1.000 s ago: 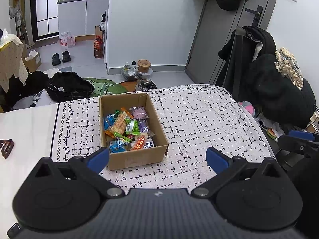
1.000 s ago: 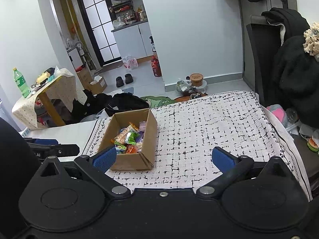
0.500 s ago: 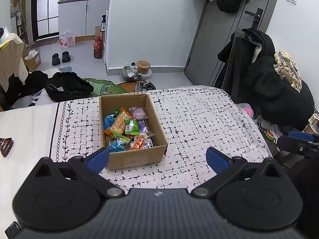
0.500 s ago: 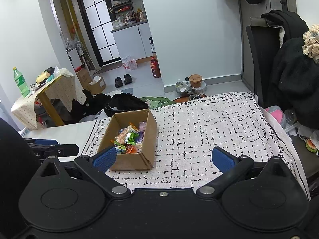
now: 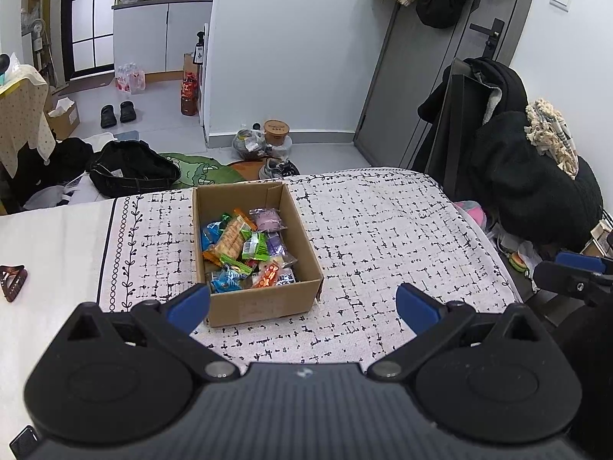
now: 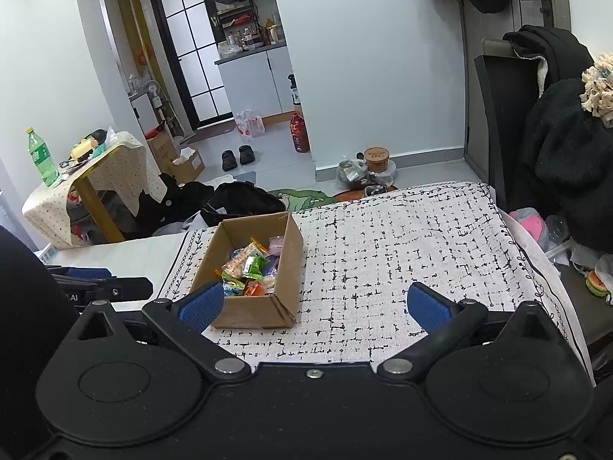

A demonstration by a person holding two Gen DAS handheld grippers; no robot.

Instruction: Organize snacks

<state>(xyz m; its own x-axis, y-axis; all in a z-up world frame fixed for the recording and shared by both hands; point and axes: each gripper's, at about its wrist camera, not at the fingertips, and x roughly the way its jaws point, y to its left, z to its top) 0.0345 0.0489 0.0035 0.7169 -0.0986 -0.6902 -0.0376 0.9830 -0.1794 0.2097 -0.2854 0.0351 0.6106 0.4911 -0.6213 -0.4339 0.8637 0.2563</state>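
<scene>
An open cardboard box [image 5: 264,304] stands on a white cloth with black marks [image 5: 383,237]. It holds several colourful snack packets [image 5: 245,249]. The box also shows in the right wrist view [image 6: 264,312], with the packets [image 6: 251,270] inside. My left gripper [image 5: 302,306] is open and empty, held back above the near edge of the cloth, its left finger in line with the box's near left corner. My right gripper [image 6: 314,304] is open and empty, to the right of the box and short of it. Neither gripper touches anything.
A brown hair clip [image 5: 13,276] lies on the bare white tabletop at left. A chair piled with black clothes [image 5: 528,184] stands past the table's right edge. Bags, shoes and jars sit on the floor beyond the far edge [image 5: 268,145].
Both views have shifted only slightly; the box sits a touch lower in the left wrist view. Both grippers stay open and empty.
</scene>
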